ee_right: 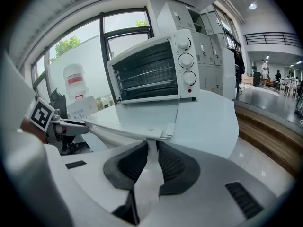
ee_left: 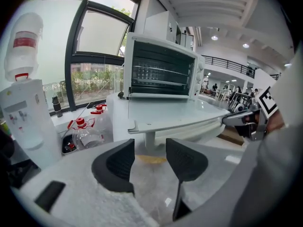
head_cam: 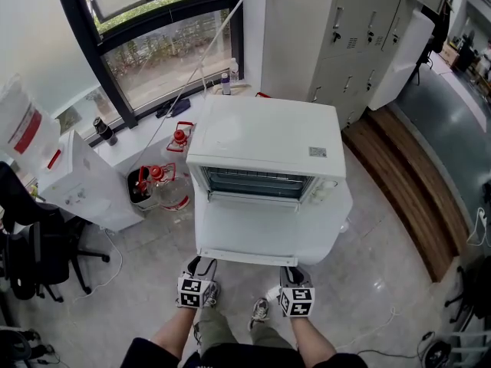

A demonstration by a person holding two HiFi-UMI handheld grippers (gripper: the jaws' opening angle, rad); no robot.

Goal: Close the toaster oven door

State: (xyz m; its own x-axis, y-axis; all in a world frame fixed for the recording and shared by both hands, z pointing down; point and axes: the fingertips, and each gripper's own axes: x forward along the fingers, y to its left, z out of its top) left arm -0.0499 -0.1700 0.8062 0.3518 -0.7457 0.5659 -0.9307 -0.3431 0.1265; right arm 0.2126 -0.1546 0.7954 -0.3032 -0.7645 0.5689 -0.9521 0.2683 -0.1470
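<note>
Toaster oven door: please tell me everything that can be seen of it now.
The toaster oven door is white with a glossy, glass-like pane, hinged at the bottom. It is fully open, lying flat toward the person above the white table. Its handle sits under the front edge; the right claw is shut on one handle post, and the left claw stands open near the other.

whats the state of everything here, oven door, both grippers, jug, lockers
white toaster oven's door, open, folded down flat
left gripper, jaws apart, gripping nothing, just below the door's front edge
right gripper, jaws closed on the white door handle
clear water jug with red cap, capped, upright on the floor
grey locker doors, shut
</note>
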